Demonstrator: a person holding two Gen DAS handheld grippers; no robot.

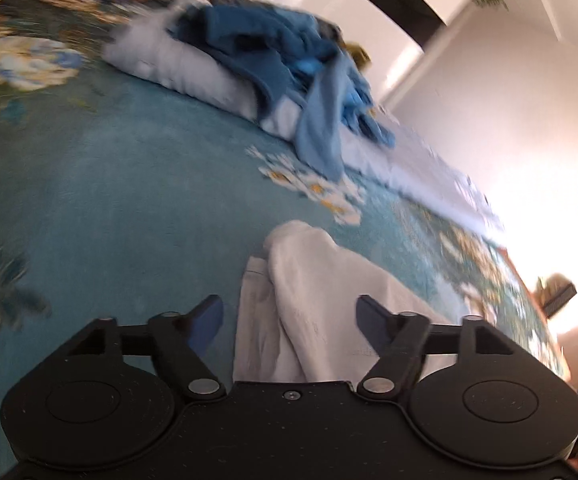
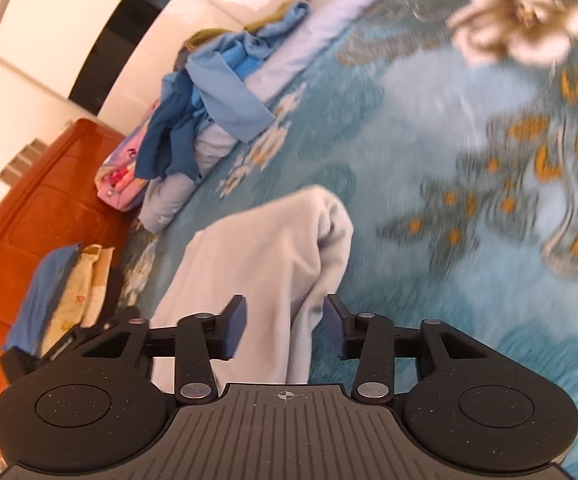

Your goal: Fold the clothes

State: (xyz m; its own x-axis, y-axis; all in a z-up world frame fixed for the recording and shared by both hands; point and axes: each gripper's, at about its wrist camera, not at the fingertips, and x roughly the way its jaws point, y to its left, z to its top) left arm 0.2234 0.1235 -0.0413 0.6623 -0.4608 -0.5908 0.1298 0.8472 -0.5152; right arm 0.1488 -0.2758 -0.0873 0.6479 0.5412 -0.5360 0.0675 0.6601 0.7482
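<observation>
The pale garment (image 1: 309, 300) lay bunched on the teal floral bedspread (image 1: 109, 180), running forward between the fingers of both tools. The left gripper (image 1: 289, 320) stood wide, its pads well clear of the cloth on either side. The right gripper (image 2: 285, 328) was spread somewhat narrower, fabric (image 2: 265, 264) passing through the gap without being pinched. Judging from this, the step in hand was taking hold of the garment. Doing it well would mean closing each tool on a single edge or corner rather than a thick bundle, then drawing the cloth flat before any fold. A heap of blue clothes (image 1: 281, 60) waited farther back, well apart, on a pale quilt.
</observation>
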